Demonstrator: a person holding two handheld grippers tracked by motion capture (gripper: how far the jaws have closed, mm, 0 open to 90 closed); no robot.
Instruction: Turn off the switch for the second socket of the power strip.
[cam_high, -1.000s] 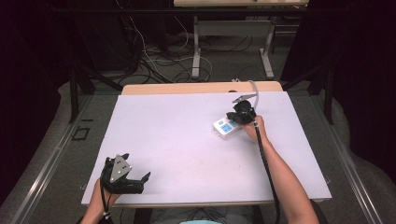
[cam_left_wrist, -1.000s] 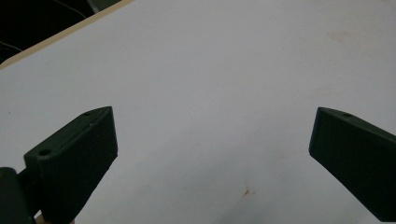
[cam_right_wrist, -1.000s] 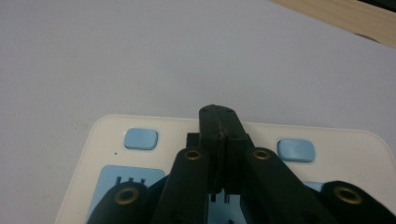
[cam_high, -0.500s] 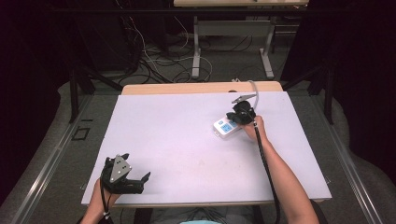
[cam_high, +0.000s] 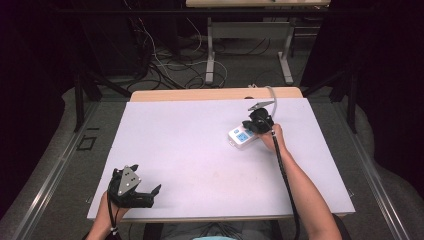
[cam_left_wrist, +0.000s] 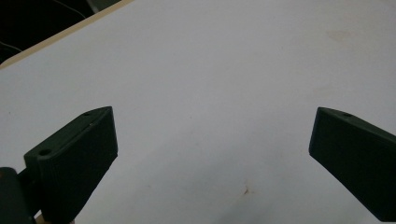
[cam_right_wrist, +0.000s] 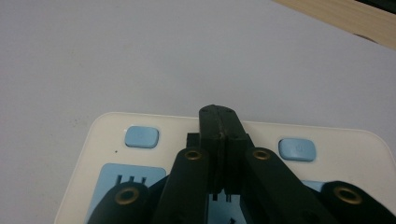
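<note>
Left gripper (cam_high: 145, 192) sits at the near-left corner of the white table (cam_high: 200, 150), held in the person's left hand (cam_high: 107, 212); in the left gripper view its two black jaws stand wide apart with nothing between them — bare white surface, a small brownish mark (cam_left_wrist: 245, 190) near the bottom. Moving right across the table: a white power strip (cam_high: 241, 137) with pale blue socket faces lies toward the far-right part of the top, well apart from the left gripper. Right gripper (cam_high: 250, 126) is directly over the strip, held in the right hand (cam_high: 274, 140), cable trailing back along the forearm. In the right gripper view the jaws are pressed together, tips meeting over the strip's white casing between two blue buttons (cam_right_wrist: 142, 136) — whether anything is pinched between them, cannot tell.
</note>
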